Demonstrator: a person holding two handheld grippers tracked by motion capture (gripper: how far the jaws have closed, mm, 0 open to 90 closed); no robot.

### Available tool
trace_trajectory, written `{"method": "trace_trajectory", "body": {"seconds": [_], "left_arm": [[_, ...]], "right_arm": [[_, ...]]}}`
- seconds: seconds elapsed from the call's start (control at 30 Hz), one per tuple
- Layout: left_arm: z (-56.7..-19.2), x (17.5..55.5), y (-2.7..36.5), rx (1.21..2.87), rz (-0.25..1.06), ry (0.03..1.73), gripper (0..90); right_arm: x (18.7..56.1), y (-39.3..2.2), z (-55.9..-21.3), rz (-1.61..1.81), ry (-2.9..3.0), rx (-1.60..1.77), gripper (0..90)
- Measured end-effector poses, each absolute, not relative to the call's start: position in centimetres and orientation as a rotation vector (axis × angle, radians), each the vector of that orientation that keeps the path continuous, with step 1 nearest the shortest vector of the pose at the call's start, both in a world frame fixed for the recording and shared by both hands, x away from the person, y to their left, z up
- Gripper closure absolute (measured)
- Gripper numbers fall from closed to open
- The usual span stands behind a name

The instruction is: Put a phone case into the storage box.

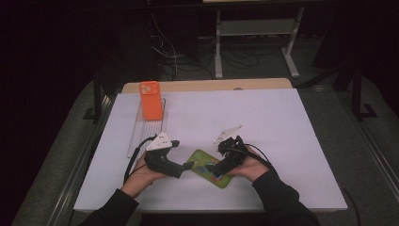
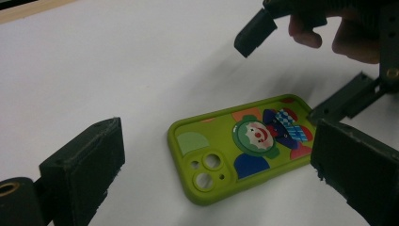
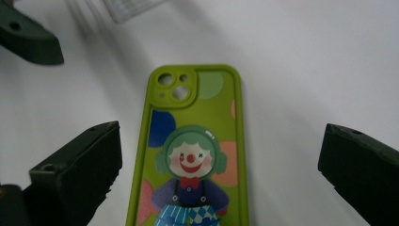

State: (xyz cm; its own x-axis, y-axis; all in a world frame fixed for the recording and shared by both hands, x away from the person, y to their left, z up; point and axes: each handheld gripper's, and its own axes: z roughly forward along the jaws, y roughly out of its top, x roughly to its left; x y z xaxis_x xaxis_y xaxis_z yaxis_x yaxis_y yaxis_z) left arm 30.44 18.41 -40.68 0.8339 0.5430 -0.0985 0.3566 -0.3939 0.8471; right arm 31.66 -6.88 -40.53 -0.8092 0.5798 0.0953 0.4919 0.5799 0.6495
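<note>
I see the white table [image 1: 282, 141] from the high view, wide and mostly bare, with a wooden edge along its far side. On its far left lies a clear ribbed tray [image 1: 141, 134], and an orange phone case [image 1: 151, 100] stands at the far end of that tray, camera cutout uppermost.

Near the front edge, between my 2 hands, the green phone case [image 1: 212, 171] lies flat on the table with its printed back up. In the left gripper view the green phone case [image 2: 240, 143] shows a clown figure with green hair and a red nose, and its camera cutout points toward the lens. In the right gripper view the green phone case [image 3: 193, 150] runs lengthwise away from the lens, cutout at the far end.

My left gripper [image 1: 188, 165] sits low at the case's left end. In its own view the left gripper [image 2: 216, 165] has both jaws spread wide, 1 on either side of the case, and neither pad touches it.

My right gripper [image 1: 211, 168] comes in over the case's right part. In its own view the right gripper [image 3: 219, 169] also stands wide open, straddling the case without pressing on it. Whether its tips rest on the table I cannot tell.
</note>
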Motion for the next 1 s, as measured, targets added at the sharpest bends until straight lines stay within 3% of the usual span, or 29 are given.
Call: {"method": "trace_trajectory", "body": {"seconds": [0.63, 1.0], "left_arm": [[-40.7, 30.5, 18.4, 2.024, 0.24, 0.664, 3.0], [-40.7, 30.4, 18.3, 2.033, 0.25, 0.66, 3.0]], "right_arm": [[30.7, -5.5, -42.9, 0.81, 2.791, 0.819, 1.7], [30.3, -5.1, -43.6, 0.741, 2.816, 0.787, 10.5]]}}
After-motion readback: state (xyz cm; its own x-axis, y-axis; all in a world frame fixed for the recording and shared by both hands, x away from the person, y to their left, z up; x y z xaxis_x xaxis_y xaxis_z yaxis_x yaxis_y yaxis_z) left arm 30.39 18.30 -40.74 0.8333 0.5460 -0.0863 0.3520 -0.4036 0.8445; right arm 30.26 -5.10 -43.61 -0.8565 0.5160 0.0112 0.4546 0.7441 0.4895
